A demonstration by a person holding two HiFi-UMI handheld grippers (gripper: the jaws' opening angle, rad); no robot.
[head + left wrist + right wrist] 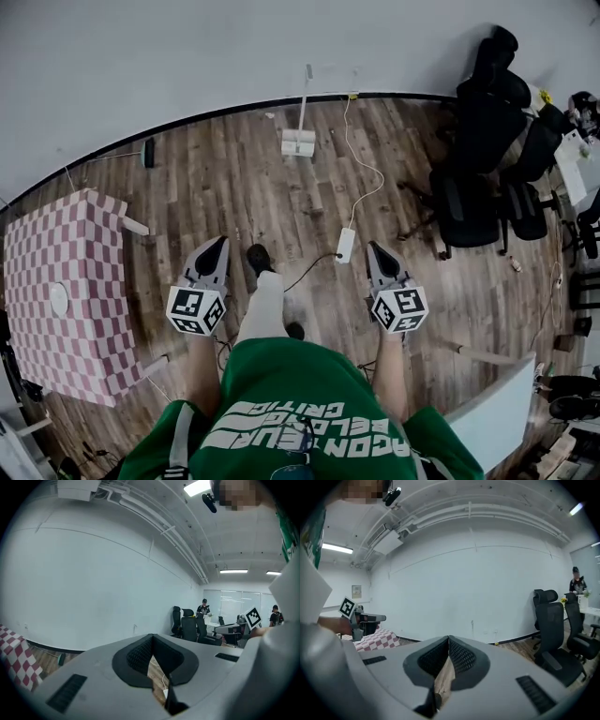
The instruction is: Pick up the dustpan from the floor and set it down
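Note:
The dustpan is white and sits on the wood floor near the far wall, its thin handle standing upright against the wall. Both grippers are held in front of the person, well short of it. In the head view my left gripper points toward the wall with its jaws together and nothing between them. My right gripper is also shut and empty. In the left gripper view the gripper has its dark pads meeting at the tip, and so does the gripper in the right gripper view.
A pink checkered table stands at the left. A white power block with cables lies on the floor between the grippers. Black office chairs crowd the right side. A white board is at the lower right.

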